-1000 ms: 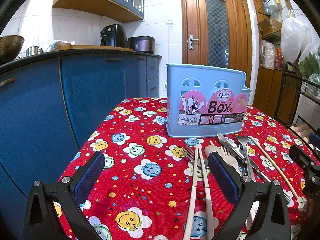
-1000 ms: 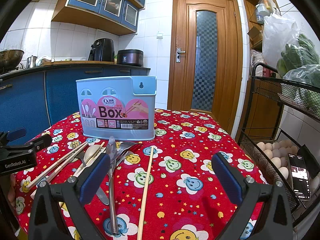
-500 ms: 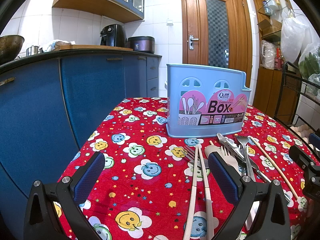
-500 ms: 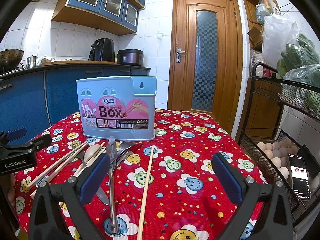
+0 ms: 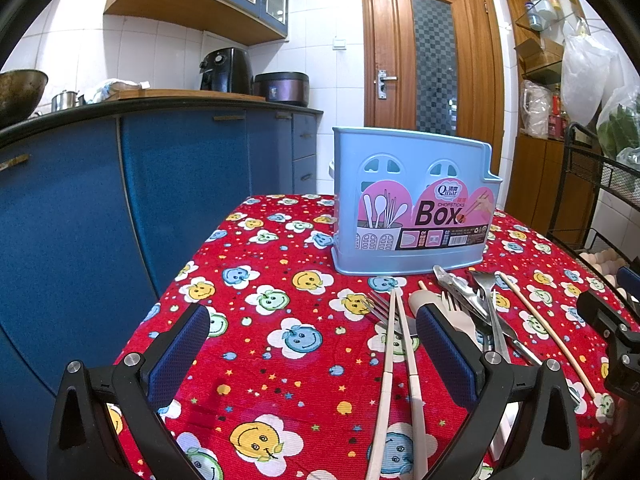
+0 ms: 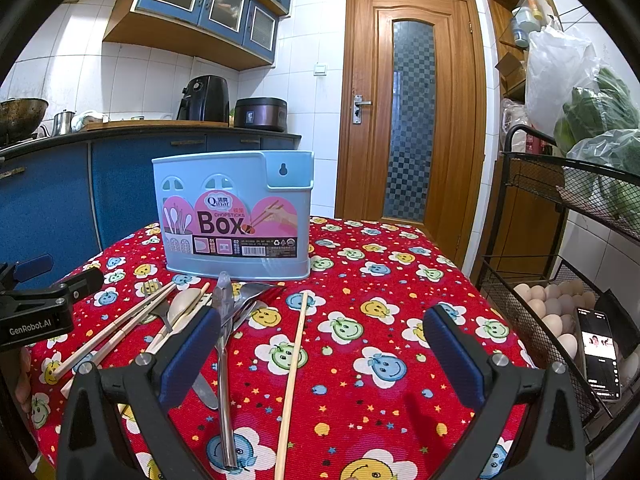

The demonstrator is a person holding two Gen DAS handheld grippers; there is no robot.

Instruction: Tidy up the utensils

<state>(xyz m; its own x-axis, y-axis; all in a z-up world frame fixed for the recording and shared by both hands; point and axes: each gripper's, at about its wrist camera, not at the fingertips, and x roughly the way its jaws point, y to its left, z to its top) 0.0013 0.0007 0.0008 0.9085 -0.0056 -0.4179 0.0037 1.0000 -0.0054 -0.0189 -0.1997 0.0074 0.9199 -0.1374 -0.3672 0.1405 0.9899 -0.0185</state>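
A light blue chopsticks box [image 5: 414,204] stands upright on the red flowered tablecloth [image 5: 260,288]; it also shows in the right wrist view [image 6: 236,216]. In front of it lie a pair of cream chopsticks [image 5: 394,364], a fork [image 5: 378,306], a cream spoon [image 5: 426,300], metal cutlery [image 5: 472,296] and a single wooden chopstick [image 6: 294,376]. My left gripper [image 5: 312,344] is open and empty, low over the cloth, left of the pile. My right gripper [image 6: 320,344] is open and empty, with the wooden chopstick between its fingers' line of sight.
Blue kitchen cabinets [image 5: 120,208] stand left of the table. A wire rack with eggs [image 6: 552,304] and a phone [image 6: 598,352] stands at the table's right edge. A wooden door [image 6: 412,112] is behind. The table's near edge lies just below both grippers.
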